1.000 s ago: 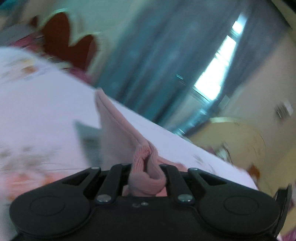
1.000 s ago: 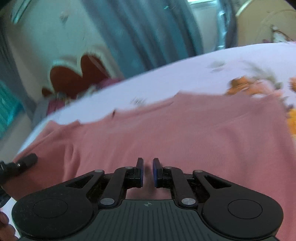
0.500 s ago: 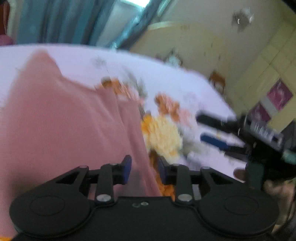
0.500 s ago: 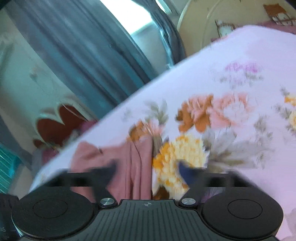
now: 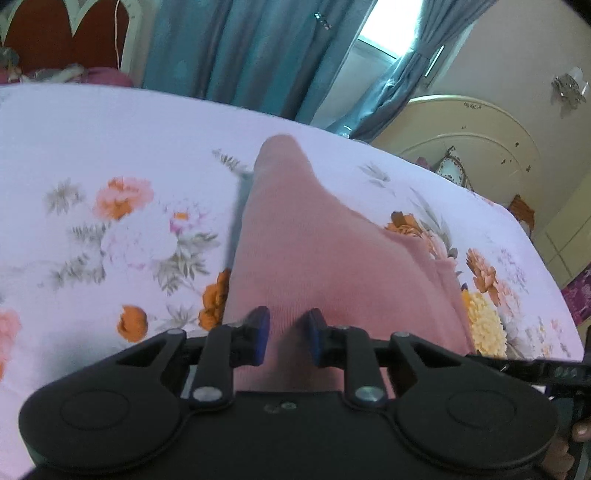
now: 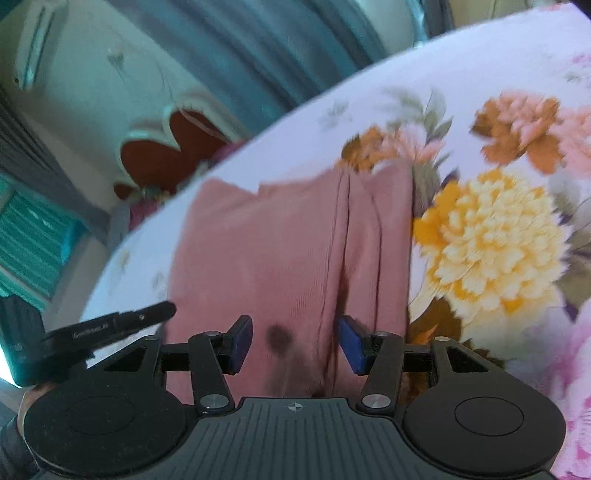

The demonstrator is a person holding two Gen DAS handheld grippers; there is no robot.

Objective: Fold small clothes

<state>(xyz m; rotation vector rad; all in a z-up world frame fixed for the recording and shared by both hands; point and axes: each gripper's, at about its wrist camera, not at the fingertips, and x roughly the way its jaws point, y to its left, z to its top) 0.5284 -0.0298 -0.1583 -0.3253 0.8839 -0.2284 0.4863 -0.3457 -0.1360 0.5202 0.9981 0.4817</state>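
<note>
A pink knit garment (image 5: pixel 314 240) lies folded into a long narrow shape on the flowered bedsheet (image 5: pixel 110 147). My left gripper (image 5: pixel 286 336) hovers over its near end. Its jaws are closing with a narrow gap, and the cloth shows flat beneath them, not pinched. In the right wrist view the same garment (image 6: pixel 277 240) shows a lengthwise fold seam. My right gripper (image 6: pixel 295 343) sits above the near edge, its jaws wider apart and closing, with only flat cloth under them. The left gripper's finger (image 6: pixel 110 325) reaches in from the left.
A red headboard with a cream frame (image 5: pixel 55 33) and teal curtains (image 5: pixel 240 48) stand behind the bed. A cream curved furniture panel (image 5: pixel 480 147) is at the far right. A hand (image 6: pixel 22 406) shows at the lower left. Sheet (image 6: pixel 480 110) spreads right of the garment.
The left gripper let go of the ribbed pink edge it was pinching and moved over the laid-down cloth. The right gripper opened wide, then narrowed. The garment went from spread out to folded narrow.
</note>
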